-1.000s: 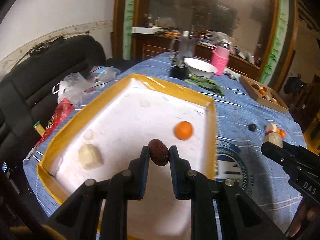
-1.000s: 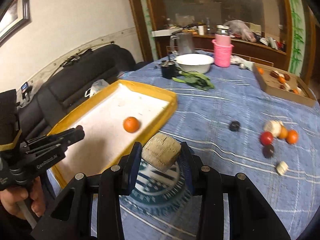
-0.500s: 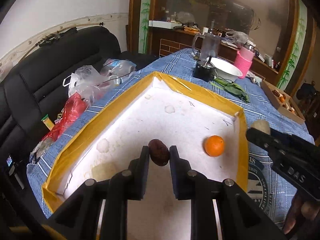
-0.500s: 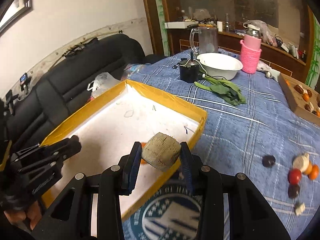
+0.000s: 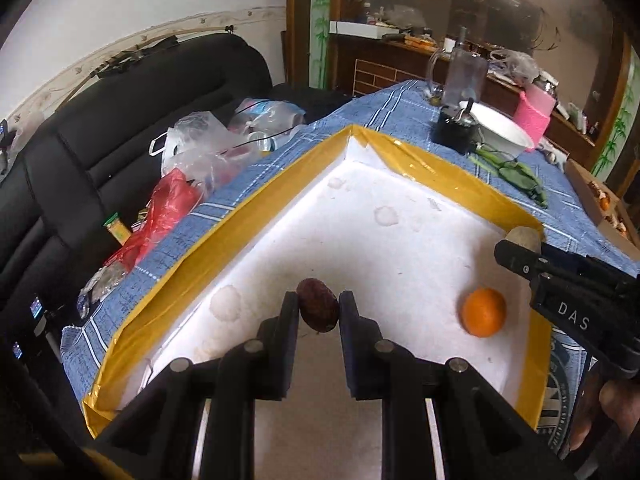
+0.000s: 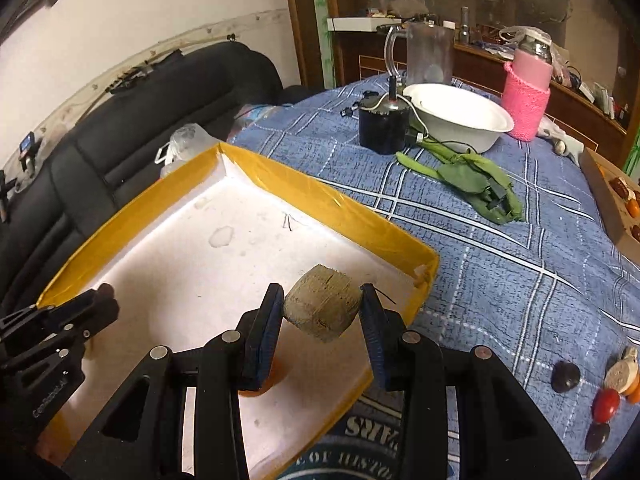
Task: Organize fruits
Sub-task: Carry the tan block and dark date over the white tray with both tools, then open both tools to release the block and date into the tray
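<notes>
Two fruits are mid-delivery: my left gripper (image 5: 319, 312) pinches a dark date (image 5: 318, 309), my right gripper (image 6: 322, 314) a tan chunk (image 6: 322, 307), both over the yellow-rimmed tray (image 6: 316, 196). Next, I'd lower and release near the orange (image 5: 483, 312).

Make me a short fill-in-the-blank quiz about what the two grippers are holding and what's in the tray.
1. The left gripper grips a dark ____ fruit.
2. The right gripper holds a tan block above the ____.
3. The fruit lying loose in the tray is an ____.

Missing words: brown; tray; orange
</notes>
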Action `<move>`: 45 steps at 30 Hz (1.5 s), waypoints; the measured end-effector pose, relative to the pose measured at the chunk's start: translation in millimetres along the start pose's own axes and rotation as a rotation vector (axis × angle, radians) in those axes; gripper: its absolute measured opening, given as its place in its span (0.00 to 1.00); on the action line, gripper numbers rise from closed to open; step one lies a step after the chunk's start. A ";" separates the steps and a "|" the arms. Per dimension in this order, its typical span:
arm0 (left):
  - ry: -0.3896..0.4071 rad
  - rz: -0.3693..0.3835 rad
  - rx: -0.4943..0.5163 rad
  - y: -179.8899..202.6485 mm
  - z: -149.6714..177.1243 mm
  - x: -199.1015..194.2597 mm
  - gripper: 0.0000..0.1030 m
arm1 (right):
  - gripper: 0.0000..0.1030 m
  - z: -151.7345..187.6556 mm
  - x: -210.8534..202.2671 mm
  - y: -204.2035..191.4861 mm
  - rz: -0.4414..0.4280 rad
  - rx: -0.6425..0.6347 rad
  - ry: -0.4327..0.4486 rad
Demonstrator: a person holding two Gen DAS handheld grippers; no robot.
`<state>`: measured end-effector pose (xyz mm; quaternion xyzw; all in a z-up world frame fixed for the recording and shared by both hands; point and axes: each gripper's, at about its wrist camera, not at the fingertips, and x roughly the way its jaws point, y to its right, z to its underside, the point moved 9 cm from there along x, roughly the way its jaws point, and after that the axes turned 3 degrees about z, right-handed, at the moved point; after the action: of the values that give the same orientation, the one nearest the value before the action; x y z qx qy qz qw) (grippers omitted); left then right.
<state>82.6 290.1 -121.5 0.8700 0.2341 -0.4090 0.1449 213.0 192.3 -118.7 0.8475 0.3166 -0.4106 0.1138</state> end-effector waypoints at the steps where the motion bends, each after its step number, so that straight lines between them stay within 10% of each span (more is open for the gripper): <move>1: -0.004 -0.006 -0.003 -0.8 0.9 0.9 0.22 | 0.36 0.6 2.1 -0.7 0.000 -0.004 -0.006; 14: -0.040 -0.049 -0.080 -15.7 1.4 7.8 0.22 | 0.39 2.6 12.2 -7.4 0.031 -0.045 -0.039; 20: -0.007 -0.078 -0.141 -28.9 0.0 -2.3 0.66 | 0.58 3.6 5.9 -12.1 0.044 -0.066 -0.040; 24: 0.012 -0.070 -0.172 -35.3 0.0 -14.2 0.78 | 0.61 4.2 -9.8 -6.0 0.049 -0.050 -0.014; 27: 0.023 -0.071 -0.199 -41.3 3.2 -23.7 0.83 | 0.85 9.2 -26.0 1.2 0.067 -0.045 0.007; 33: 0.096 -0.053 -0.273 -44.7 9.1 -51.9 0.84 | 0.88 24.6 -67.9 29.5 0.052 0.052 0.074; 45: 0.144 0.116 -0.059 74.7 31.1 -81.5 0.87 | 0.91 127.6 -160.1 160.6 0.196 0.299 0.144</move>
<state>56.6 189.4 -72.9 0.9046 0.2050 -0.3294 0.1766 160.6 -60.7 -87.7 0.9088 0.1753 -0.3786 0.0030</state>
